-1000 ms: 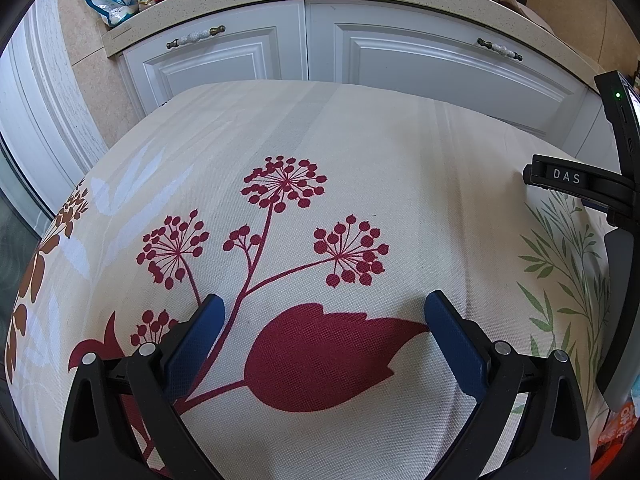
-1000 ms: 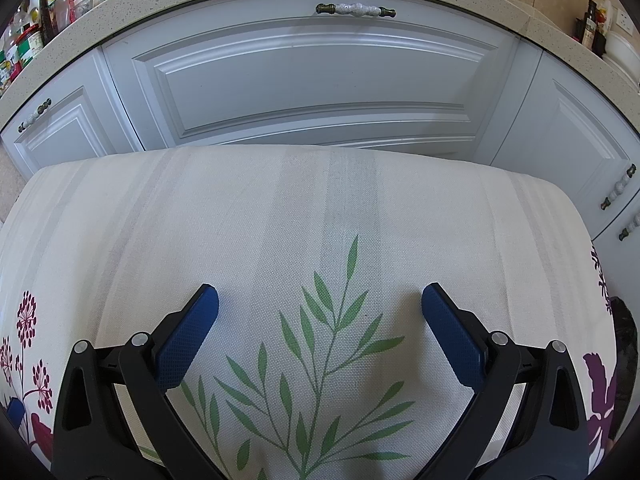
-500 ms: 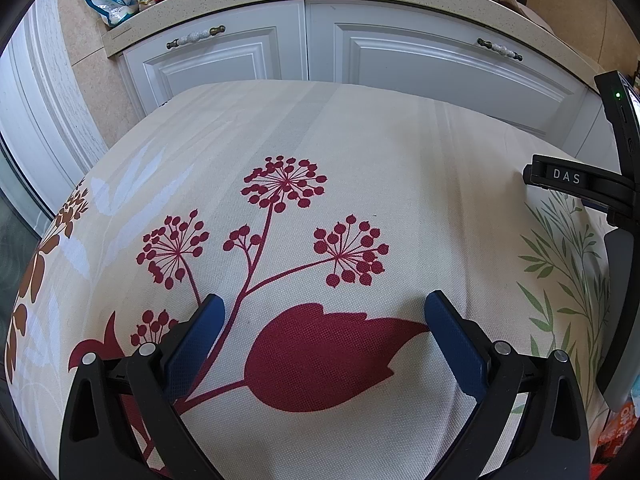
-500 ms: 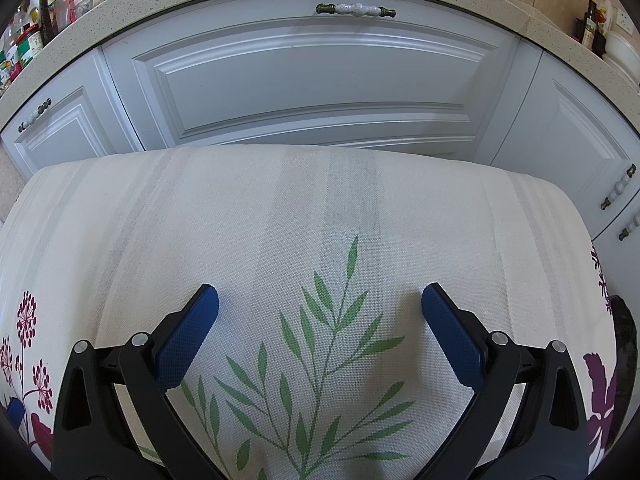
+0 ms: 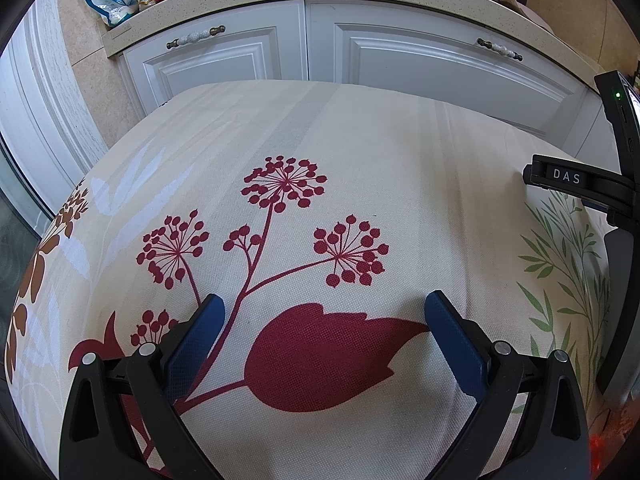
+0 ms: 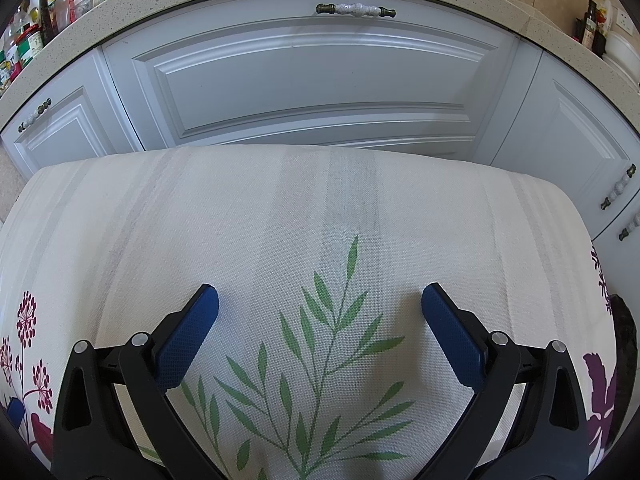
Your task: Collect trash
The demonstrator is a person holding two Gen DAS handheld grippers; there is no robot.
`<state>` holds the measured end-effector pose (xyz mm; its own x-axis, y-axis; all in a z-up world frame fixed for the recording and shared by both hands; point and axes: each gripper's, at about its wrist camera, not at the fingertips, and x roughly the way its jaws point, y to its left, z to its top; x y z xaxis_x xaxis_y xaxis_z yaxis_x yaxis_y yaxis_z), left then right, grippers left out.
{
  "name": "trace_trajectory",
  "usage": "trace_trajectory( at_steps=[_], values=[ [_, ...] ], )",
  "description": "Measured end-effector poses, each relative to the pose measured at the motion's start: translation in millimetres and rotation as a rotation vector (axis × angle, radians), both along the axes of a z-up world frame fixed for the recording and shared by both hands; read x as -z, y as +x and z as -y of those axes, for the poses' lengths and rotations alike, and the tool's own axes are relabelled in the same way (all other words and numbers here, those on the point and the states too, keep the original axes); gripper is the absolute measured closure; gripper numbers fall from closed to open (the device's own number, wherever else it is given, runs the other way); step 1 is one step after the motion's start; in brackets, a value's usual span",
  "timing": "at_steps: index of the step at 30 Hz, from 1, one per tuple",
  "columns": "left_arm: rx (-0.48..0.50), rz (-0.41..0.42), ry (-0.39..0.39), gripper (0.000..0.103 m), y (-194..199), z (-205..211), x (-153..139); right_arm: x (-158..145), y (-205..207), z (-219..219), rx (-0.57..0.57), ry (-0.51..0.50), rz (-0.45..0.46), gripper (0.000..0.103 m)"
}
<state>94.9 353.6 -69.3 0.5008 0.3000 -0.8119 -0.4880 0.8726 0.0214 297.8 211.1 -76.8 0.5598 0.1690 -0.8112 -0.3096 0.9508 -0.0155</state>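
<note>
The only likely piece of trash in sight is a scrap of orange-red printed wrapper (image 5: 614,430) at the near right edge of the left wrist view. It is blurred and mostly cut off, so its shape and pose cannot be told. It lies at the near right of the table (image 5: 420,152), just past the green leaf print. In the right wrist view a dark lump (image 6: 625,344) sits at the table's right edge; what it is stays unclear.
</note>
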Motion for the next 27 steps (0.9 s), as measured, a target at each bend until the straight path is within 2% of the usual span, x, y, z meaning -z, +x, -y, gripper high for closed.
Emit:
trace_trajectory(
  at_steps=[8, 12, 16, 18, 21, 27],
  values=[
    [0.0, 0.0, 0.0, 0.005, 0, 0, 0, 0, 1, -1, 0.004, -0.002, 0.001, 0.004],
    [0.0, 0.001, -0.001, 0.005, 0, 0, 0, 0, 0, -7, 0.139, -0.001, 0.003, 0.004],
    [0.0, 0.001, 0.0, 0.005, 0, 0, 0, -1, -7, -26, 0.21, -0.047, 0.02, 0.004],
    [0.0, 0.0, 0.0, 0.005, 1, 0, 0, 1, -11, -33, 0.19, -0.009, 0.002, 0.004],
    [0.0, 0.0, 0.0, 0.005, 1, 1, 0, 2, -18, -52, 0.091, -0.01, 0.002, 0.004],
    [0.0, -0.001, 0.002, 0.005, 1, 1, 0, 1, -18, -57, 0.091, -0.005, 0.003, 0.004]
  ],
)
